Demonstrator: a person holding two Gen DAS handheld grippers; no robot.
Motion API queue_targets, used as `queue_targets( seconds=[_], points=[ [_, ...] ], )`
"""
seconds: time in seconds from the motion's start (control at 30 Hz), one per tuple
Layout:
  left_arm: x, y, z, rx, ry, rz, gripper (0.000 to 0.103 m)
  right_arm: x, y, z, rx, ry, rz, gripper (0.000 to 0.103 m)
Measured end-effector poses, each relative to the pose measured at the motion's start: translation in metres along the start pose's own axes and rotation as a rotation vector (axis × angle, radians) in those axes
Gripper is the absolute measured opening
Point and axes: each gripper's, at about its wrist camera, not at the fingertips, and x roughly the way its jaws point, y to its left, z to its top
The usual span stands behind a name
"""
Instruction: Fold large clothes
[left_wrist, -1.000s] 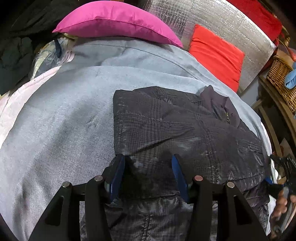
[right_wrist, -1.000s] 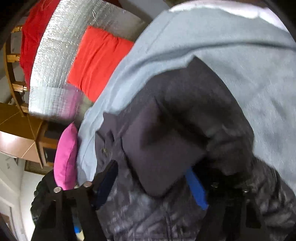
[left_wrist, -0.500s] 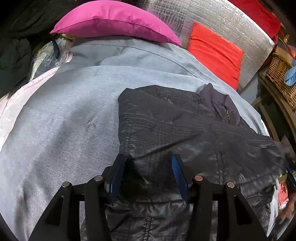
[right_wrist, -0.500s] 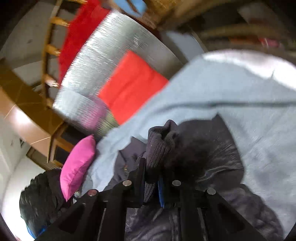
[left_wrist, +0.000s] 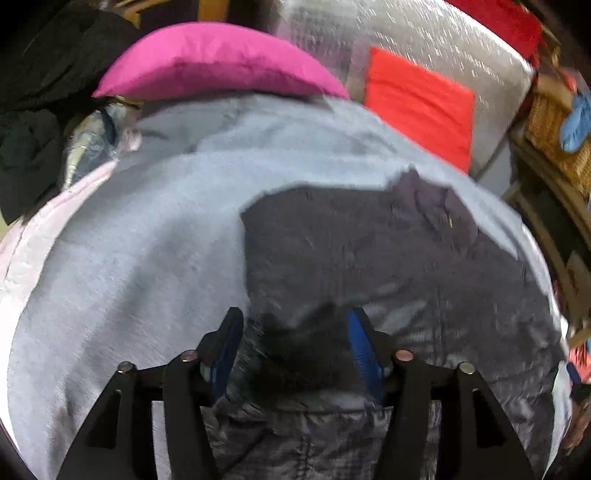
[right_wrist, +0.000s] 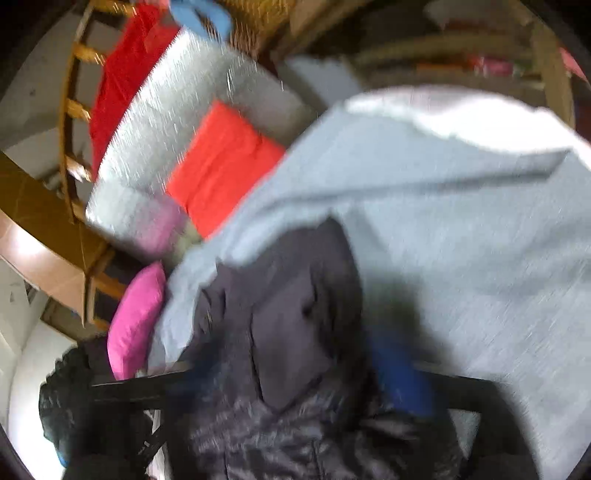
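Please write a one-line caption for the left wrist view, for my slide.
Open left gripper over a dark jacket on a grey blanket, pink pillow behind.

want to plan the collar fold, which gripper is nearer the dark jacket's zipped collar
Probably the right. The right gripper straddles the dark quilted jacket just below its zipped collar. The left gripper sits at the opposite end, with the collar far across the jacket.
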Motion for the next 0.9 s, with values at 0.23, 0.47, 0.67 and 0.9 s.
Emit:
queue_targets(
  seconds=[0.23,0.47,0.67,0.9],
  points=[
    [0.024,0.001,-0.006,0.026,0.072,0.069,0.066,0.063,0.001,-0.012,-0.114,0.208,-0.062,0.075],
    [0.031,-0.010,-0.011,0.064,0.077,0.065,0.066,0.061,0.037,-0.022,-0.305,0.180,-0.128,0.029],
    [0.039,-0.015,-0.013,0.091,0.096,0.072,0.067,0.073,0.020,-0.027,-0.302,0.214,-0.192,0.027],
    [0.035,-0.010,-0.014,0.077,0.108,0.071,0.068,0.058,-0.005,-0.014,-0.120,0.203,-0.085,0.079]
  ],
)
